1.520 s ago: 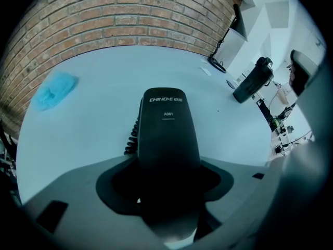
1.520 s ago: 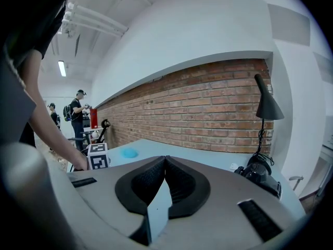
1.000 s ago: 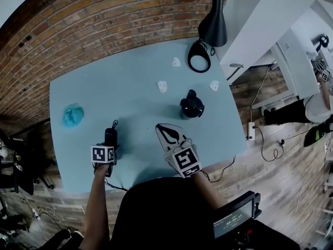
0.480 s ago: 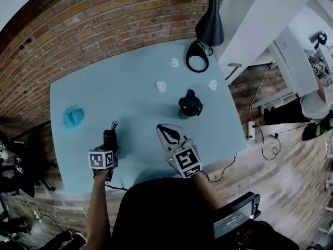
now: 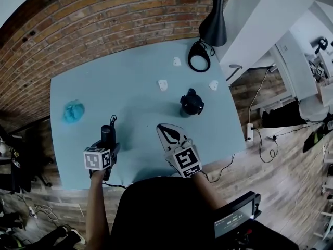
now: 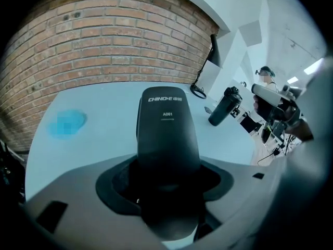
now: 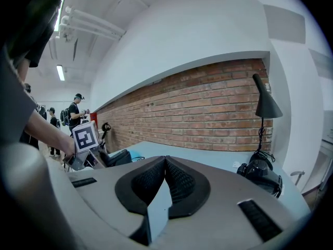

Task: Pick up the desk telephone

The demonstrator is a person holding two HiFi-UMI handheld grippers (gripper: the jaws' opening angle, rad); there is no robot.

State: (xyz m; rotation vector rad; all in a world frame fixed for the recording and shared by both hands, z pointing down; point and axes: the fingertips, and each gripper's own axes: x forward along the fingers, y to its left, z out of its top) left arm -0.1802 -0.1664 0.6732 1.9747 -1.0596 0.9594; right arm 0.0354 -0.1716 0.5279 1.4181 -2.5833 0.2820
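Note:
The telephone is a black handset (image 5: pixel 107 135) with a thin cord trailing from its far end. My left gripper (image 5: pixel 108 146) is shut on it at the table's near left and holds it above the pale blue table (image 5: pixel 130 98). In the left gripper view the handset (image 6: pixel 166 134) fills the space between the jaws of the left gripper (image 6: pixel 166 191), its printed back facing the camera. My right gripper (image 5: pixel 161 127) hovers near the table's front middle, shut and empty. In the right gripper view the ribbed pads of the right gripper (image 7: pixel 165 163) meet at the tip, and the handset (image 7: pixel 118 158) shows at the left.
A crumpled blue cloth (image 5: pixel 73 111) lies at the far left. A black rounded object (image 5: pixel 192 103) stands right of centre. A black desk lamp (image 5: pixel 213 27) rises at the back right, with a ring-shaped base (image 5: pixel 200 56). Three small white pieces (image 5: pixel 163 85) lie scattered near it.
My left gripper has risen with the handset, and its marker cube looks larger and nearer the table's front edge. The right gripper has stayed put.

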